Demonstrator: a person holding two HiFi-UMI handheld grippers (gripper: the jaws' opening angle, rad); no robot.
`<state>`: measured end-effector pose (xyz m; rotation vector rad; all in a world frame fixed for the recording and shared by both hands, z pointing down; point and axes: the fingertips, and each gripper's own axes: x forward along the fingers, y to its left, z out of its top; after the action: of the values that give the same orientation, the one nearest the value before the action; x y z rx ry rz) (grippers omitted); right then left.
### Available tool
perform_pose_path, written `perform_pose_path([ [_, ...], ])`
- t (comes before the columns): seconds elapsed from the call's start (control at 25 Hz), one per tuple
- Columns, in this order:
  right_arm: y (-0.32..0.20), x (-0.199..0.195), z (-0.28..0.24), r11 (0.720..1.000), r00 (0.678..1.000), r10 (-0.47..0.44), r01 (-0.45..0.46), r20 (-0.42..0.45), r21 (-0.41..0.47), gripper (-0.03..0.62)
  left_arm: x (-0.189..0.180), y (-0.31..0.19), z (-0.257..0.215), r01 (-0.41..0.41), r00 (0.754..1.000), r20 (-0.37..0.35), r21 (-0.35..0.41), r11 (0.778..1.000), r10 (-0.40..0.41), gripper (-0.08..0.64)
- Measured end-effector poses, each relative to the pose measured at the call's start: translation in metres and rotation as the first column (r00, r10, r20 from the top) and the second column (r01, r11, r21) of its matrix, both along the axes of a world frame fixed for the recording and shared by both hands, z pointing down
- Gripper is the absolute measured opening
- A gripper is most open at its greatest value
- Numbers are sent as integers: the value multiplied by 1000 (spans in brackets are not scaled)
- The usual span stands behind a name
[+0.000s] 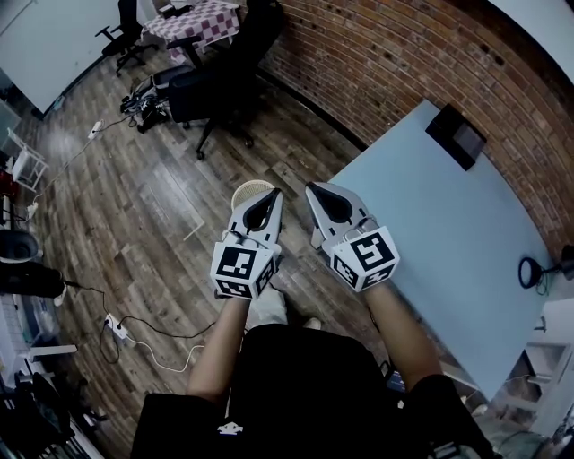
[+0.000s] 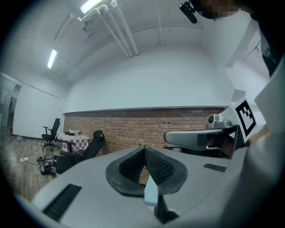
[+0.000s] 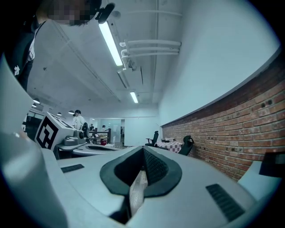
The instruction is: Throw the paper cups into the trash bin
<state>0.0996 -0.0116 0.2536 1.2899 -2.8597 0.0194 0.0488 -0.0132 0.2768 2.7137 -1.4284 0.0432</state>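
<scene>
In the head view, the person is standing on a wood floor (image 1: 152,206) beside a pale table (image 1: 448,242). They are holding the left gripper (image 1: 272,195) and the right gripper (image 1: 314,190) side by side, just off the table's left edge. What seems to be a round, tan-rimmed cup (image 1: 251,190) is peeking out past the left gripper's tip, on the side away from the table. Whether it is resting on the floor cannot be told. A brick wall (image 1: 359,54) is running along the table's far end, and a black box (image 1: 457,136) is lying on the table near it. Black chairs (image 1: 224,90) and a checkered table (image 1: 202,20) are standing well beyond the table. A power strip (image 1: 115,327) with its cable is lying on the floor well to the table's left.

In the left gripper view, the jaws are pressing together at the tips and gripping nothing. The brick wall is stretching across behind them under a white wall, with a ceiling light (image 2: 52,59) glowing overhead.

In the right gripper view, the jaws are likewise meeting, with nothing between them. The brick wall is running off to the right, and the table's corner is showing at the lower right. People (image 3: 78,118) are standing far down the room.
</scene>
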Motion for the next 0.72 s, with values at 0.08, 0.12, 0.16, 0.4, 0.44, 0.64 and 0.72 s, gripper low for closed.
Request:
perform_pose_path([
  [0.08, 12, 3, -2, 1000, 1000, 0, 0, 3, 4, 3, 3, 12, -2, -1, 1000, -2, 4, 1000, 1, 8],
  [0.12, 18, 4, -3, 1000, 1000, 0, 0, 5, 5, 3, 4, 18, -3, -1, 1000, -3, 7, 1000, 1, 8],
  [0.16, 24, 5, -3, 1000, 1000, 0, 0, 6, 6, 3, 5, 25, -4, -2, 1000, -3, 8, 1000, 2, 8],
  [0.4, 51, 9, -2, 1000, 1000, -1, 1, 15, 10, 3, 10, 55, -1, -1, 1000, 6, 7, 1000, 1, 8],
  [0.44, 55, 10, -2, 1000, 1000, -2, 2, 17, 10, 3, 10, 60, 0, 0, 1000, 7, 5, 1000, 0, 8],
  [0.64, 76, 8, -2, 1000, 1000, -12, 11, 21, 8, 3, 9, 81, -3, 6, 1000, 13, 9, 1000, -6, 8],
  [0.72, 82, 7, -1, 1000, 1000, -17, 17, 26, 3, 3, 9, 86, -4, 12, 1000, 12, 7, 1000, -12, 8],
])
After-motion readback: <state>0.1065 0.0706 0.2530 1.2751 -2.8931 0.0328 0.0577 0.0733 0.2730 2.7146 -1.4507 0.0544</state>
